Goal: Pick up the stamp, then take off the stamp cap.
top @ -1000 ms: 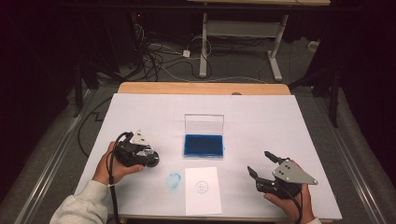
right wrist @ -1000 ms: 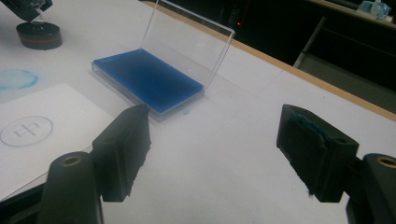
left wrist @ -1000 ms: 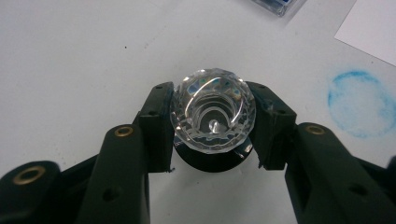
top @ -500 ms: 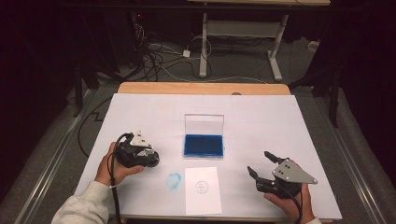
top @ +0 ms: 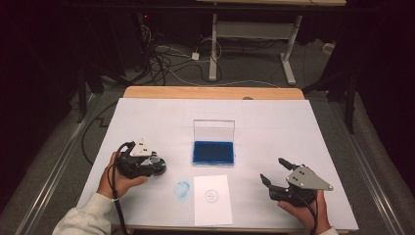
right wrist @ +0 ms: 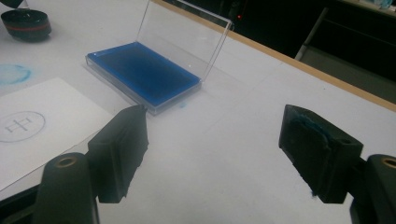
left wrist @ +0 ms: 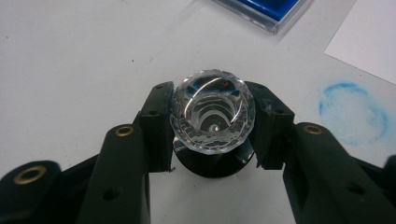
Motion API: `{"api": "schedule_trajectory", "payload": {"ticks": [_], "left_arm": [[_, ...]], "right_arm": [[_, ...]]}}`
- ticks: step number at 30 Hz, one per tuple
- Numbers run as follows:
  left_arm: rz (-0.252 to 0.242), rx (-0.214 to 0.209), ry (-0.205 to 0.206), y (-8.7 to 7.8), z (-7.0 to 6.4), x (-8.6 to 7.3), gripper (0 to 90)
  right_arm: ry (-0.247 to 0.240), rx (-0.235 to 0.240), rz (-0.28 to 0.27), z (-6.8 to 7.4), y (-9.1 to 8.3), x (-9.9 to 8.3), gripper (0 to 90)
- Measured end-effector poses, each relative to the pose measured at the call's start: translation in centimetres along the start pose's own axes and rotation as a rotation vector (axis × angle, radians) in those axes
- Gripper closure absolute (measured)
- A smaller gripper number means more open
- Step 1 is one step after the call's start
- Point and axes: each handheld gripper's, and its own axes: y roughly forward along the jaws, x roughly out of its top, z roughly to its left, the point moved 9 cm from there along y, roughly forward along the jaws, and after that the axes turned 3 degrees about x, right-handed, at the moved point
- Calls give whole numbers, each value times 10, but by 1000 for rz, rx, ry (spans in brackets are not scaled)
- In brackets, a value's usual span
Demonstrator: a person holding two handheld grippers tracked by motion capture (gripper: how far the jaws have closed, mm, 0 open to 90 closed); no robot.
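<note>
Two claws: left claw (left wrist: 212, 126) clamping crystal-topped stamp (left wrist: 213, 112), right claw (right wrist: 224, 154) wide, unladen.

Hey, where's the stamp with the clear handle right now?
In the high view the stamp is at the table's front left, clamped in the left gripper, left of the blue ink smudge and the ink pad.

Stamp (left wrist: 212, 119) face hidden against table; paper (top: 212, 199) mark too small, perhaps circled character.
</note>
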Motion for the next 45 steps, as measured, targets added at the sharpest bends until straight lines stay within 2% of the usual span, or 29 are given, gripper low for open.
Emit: {"api": "schedule_trajectory", "payload": {"ticks": [4, 6, 12, 23, 29, 32, 35, 36, 40, 43, 45], "left_arm": [[-14, 4, 7, -6, -1, 1, 547], [-37, 21, 21, -11, -3, 4, 547], [-62, 4, 34, -16, -9, 10, 547], [-74, -18, 61, -20, -16, 13, 547], [-76, -13, 69, -19, -16, 15, 547], [-76, -16, 69, -20, -16, 16, 547], [-81, -4, 67, -21, -13, 20, 547], [-86, 0, 65, -22, -11, 22, 547], [-112, -6, 42, -24, -8, 29, 547], [-119, -11, 44, -21, -9, 36, 547], [-125, -19, 52, -17, -10, 45, 546]], "right_arm": [[2, 8, 2, 0, 2, 0, 230], [1, 14, 8, 2, 4, -1, 229], [1, 18, 23, 2, 5, -5, 229], [9, 25, 35, 3, 7, -7, 229], [6, 40, 39, 5, 7, -7, 222], [6, 33, 34, 4, 8, -5, 210], [7, 38, 42, 5, 9, -7, 190], [22, 43, 48, 4, 11, -8, 166], [23, 45, 54, 3, 13, -9, 166], [14, 48, 60, 4, 16, -10, 165], [28, 47, 63, 0, 22, -9, 164]]}}
